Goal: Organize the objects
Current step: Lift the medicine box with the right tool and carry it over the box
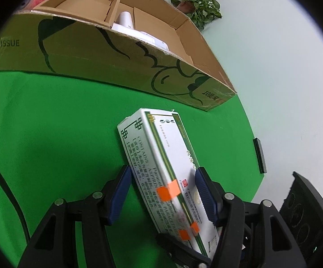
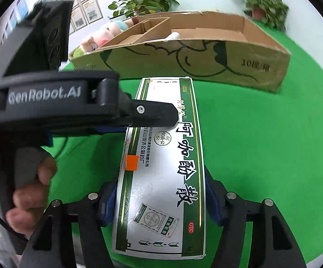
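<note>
White-and-green printed medicine carton (image 1: 161, 174): near end hidden behind left hand-held gripper (image 1: 163, 192). White plastic item (image 1: 134, 31) in open brown cardboard box (image 1: 108, 58): mostly behind front wall, type unreadable. Soft toy (image 2: 99, 38) partly behind box. Framed wall papers (image 2: 83, 13) blurred.

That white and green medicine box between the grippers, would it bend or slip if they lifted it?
The medicine box looks like thin printed card with crisp edges, so probably stiff, yet crushable if squeezed hard. Its glossy face may be slippery. It is long and flat, so it is unlikely to roll, and probably light.
</note>
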{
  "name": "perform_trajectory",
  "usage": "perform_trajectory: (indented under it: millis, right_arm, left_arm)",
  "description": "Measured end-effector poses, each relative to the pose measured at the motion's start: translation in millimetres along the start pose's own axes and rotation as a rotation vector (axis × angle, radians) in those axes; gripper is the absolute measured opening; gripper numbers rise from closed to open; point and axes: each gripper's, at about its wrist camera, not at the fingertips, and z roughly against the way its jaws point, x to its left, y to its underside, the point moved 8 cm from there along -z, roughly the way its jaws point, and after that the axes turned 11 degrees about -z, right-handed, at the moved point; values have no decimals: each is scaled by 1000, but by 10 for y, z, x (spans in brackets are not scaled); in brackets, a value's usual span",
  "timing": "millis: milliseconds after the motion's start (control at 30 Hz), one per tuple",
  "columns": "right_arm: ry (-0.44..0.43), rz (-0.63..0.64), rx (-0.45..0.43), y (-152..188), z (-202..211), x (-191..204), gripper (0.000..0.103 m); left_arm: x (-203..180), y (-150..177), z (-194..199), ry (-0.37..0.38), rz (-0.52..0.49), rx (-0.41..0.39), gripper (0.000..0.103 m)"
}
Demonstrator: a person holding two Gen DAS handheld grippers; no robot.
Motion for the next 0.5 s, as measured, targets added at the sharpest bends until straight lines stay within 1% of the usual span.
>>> perform_trajectory:
  millis: [167, 267, 300, 400, 500]
  right_arm:
    - [-95, -73, 33, 11, 22, -12, 61]
    - [-94, -71, 29, 26, 31, -8, 61]
    - [-89, -64, 16, 22, 52, 3, 60]
    - [-86, -52, -25, -30, 136, 38, 60]
    - [-77, -36, -85, -139, 275, 91, 59]
  left_arm:
    - [-84, -6, -1, 0, -11, -2, 54]
    - [-184, -15, 41, -17, -39, -14, 51]
    - [-247, -27, 67, -18, -53, -21, 48]
    - [-422, -102, 171, -23, -88, -55, 47]
    - [-578, -214, 316, -23, -129, -94, 46]
